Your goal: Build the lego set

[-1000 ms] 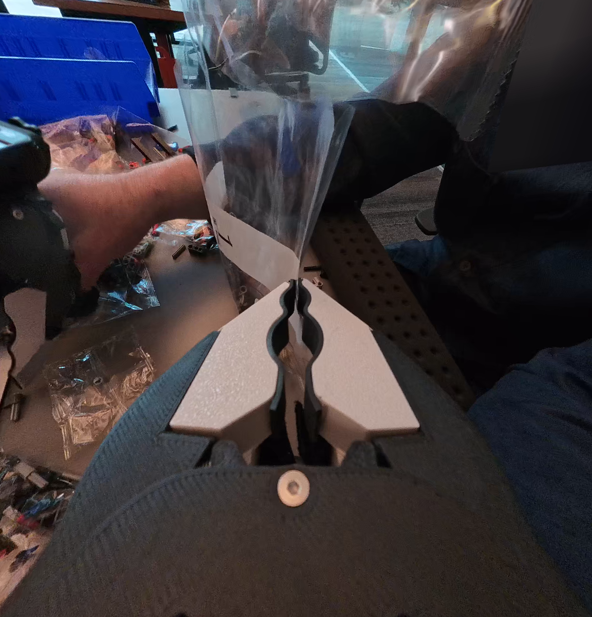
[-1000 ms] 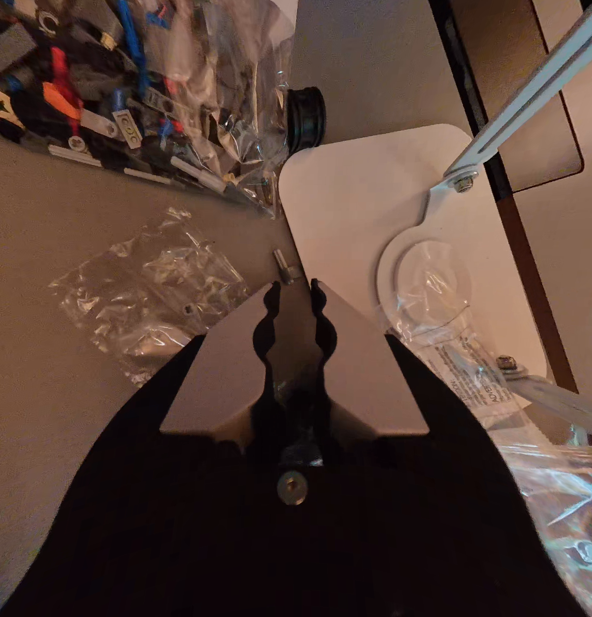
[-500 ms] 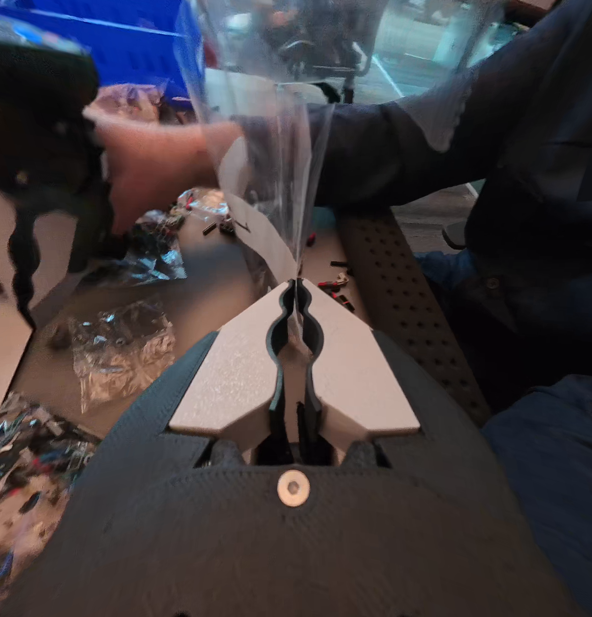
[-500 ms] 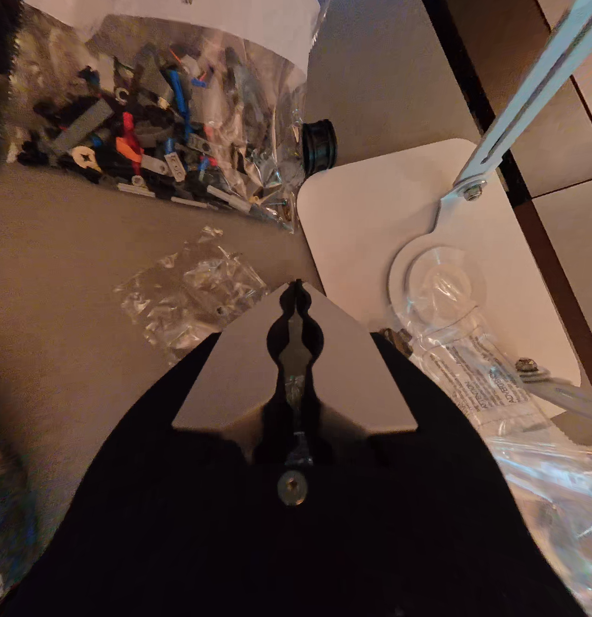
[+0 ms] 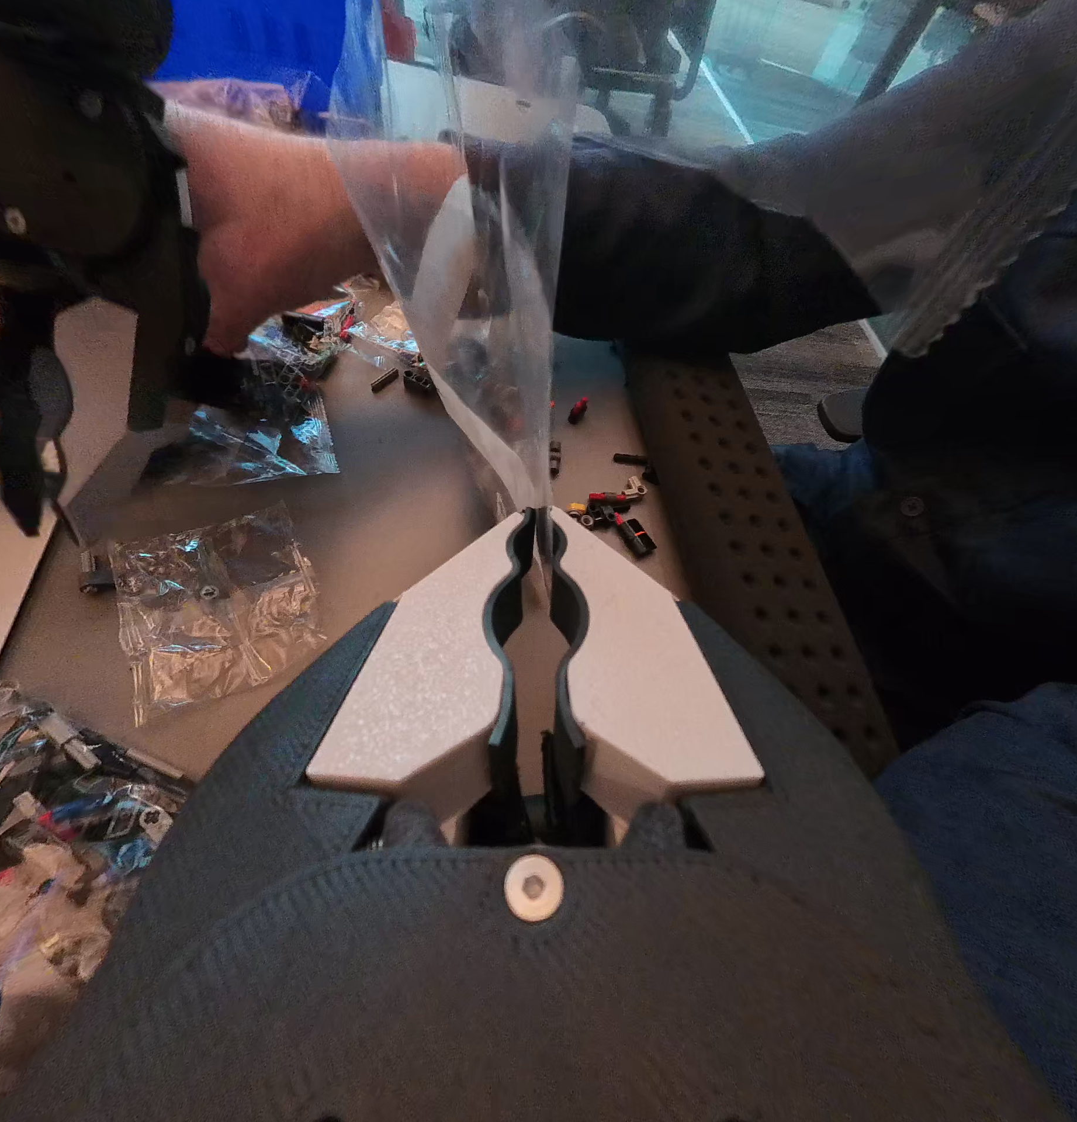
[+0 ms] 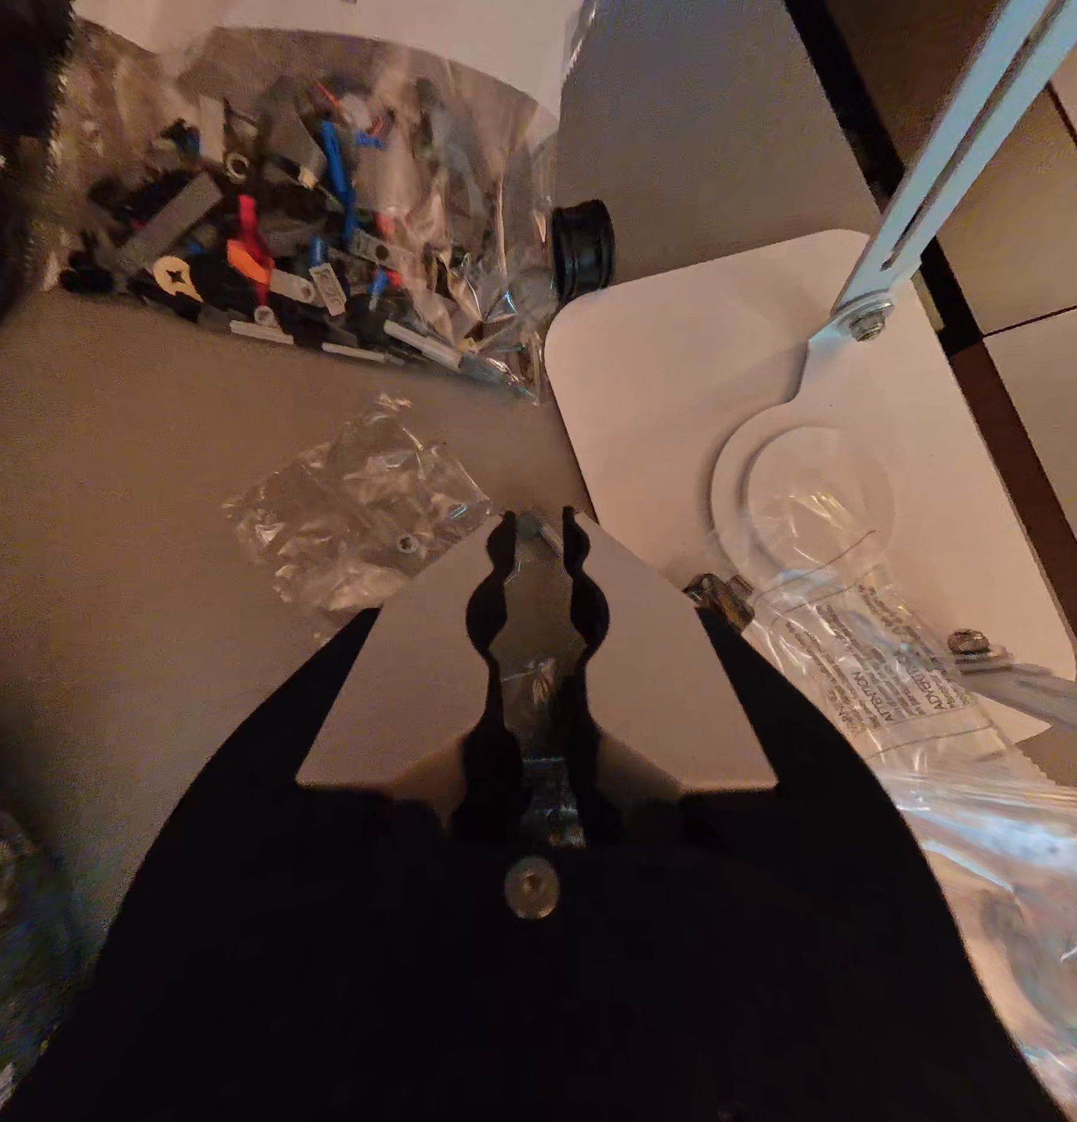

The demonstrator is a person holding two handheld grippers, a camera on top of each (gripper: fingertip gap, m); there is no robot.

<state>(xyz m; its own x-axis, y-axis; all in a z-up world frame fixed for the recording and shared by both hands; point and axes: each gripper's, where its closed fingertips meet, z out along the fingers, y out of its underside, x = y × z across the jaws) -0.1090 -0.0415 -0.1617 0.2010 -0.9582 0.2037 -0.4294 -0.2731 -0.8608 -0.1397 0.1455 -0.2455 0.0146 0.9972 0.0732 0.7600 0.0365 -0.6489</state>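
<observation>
Left claw [image 5: 537, 516] clamped on clear plastic bag [image 5: 493, 255], held up over surface [image 5: 390, 534]. Right claw [image 6: 539, 519] parted around small grey pin [image 6: 539, 529]; not gripping.

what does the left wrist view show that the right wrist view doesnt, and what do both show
Only the left wrist view: the left gripper shut on a large clear bag held up, loose pieces near the table edge, a perforated rail, and the person's hand.

Only the right wrist view: the right gripper open around a small grey pin, a full bag of mixed pieces, a black wheel, a white plate.

Both: the crumpled empty bag.
</observation>
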